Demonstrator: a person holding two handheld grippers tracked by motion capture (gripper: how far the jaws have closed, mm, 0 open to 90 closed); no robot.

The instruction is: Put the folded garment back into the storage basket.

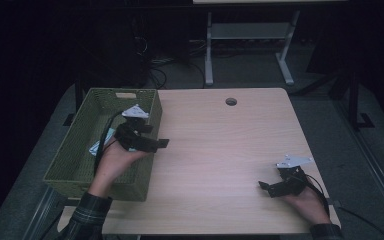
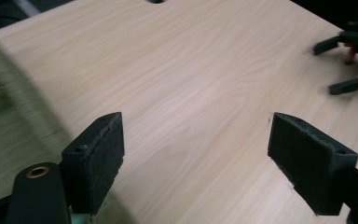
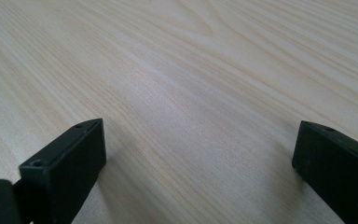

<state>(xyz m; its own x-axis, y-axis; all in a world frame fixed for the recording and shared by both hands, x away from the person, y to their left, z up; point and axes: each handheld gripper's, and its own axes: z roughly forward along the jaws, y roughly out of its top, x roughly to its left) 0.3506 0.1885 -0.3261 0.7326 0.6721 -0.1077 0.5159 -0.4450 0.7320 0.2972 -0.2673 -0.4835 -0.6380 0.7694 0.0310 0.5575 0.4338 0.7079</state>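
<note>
- High view, nearest first: the right gripper [image 1: 276,186] is sitting low at about five o'clock on the pale wood-grain rectangular table [image 1: 220,150], the person's hand wrapped behind it and its black jaws pointing toward nine o'clock, spread apart with nothing between them.
- The right gripper view is bearing this out: both jaws are standing wide over bare wood, close to the surface.
- The left gripper [image 1: 147,141] is hovering at about nine o'clock, right at the inner long wall of the olive-green woven rectangular basket [image 1: 75,145], with the forearm in a plaid sleeve [image 1: 87,215] coming up from seven o'clock and crossing over the basket's near end.
- In the left gripper view the jaws are gaping and holding nothing, aimed out across the tabletop toward the right gripper; the basket wall is blurring past at that view's left edge.
- A pale, flat white-and-light-blue item [image 1: 101,144] is lying on the basket floor just beside the left hand; what it is cannot be told.
- Judging from this, the putting-away is looking finished or nearly so: the table is carrying no loose objects, both tools are free, and little seems to be remaining beyond resting the hands.
</note>
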